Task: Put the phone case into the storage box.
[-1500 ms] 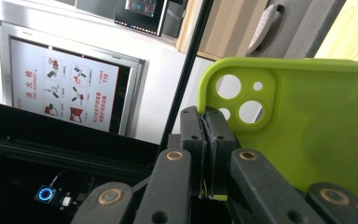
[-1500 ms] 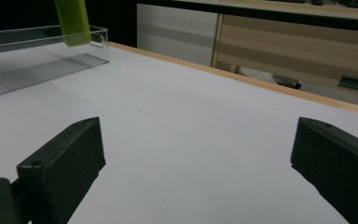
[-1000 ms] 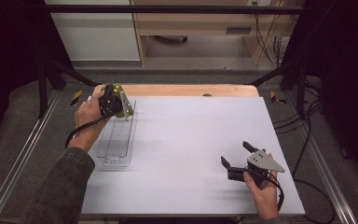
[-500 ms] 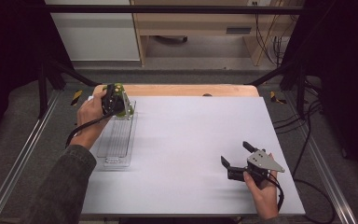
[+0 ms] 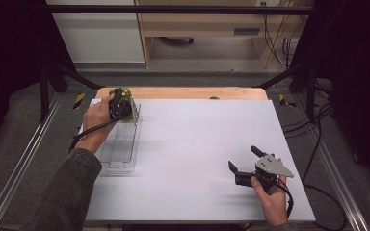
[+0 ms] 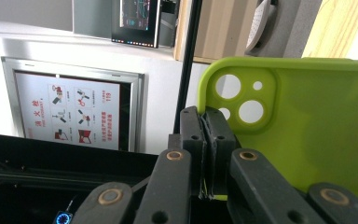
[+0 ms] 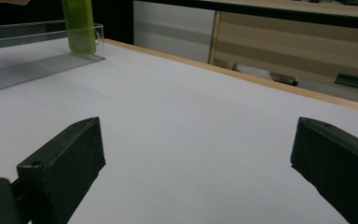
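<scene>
A lime-green phone case (image 6: 307, 126) with round camera cut-outs is clamped by one edge between the pads of my left gripper (image 6: 205, 116). From above, the left gripper (image 5: 120, 107) holds the case (image 5: 125, 94) upright over the far end of a clear slotted rack (image 5: 120, 144). The right gripper view also catches the case (image 7: 79, 23) standing at the end of the rack (image 7: 28, 70); whether it sits in a slot I cannot tell. My right gripper (image 5: 243, 157) rests near the front right of the white table top, jaws wide apart with nothing between them (image 7: 198, 140).
The white table top (image 5: 197, 139) has a wooden strip (image 5: 188, 93) along its far edge. Metal rails (image 5: 19, 168) run along both sides of the table, and cables (image 5: 313, 144) lie on the right. Wooden furniture (image 5: 197, 24) stands beyond the table.
The left gripper with the case has shifted only slightly at the rack's far end. The right gripper has kept still.
</scene>
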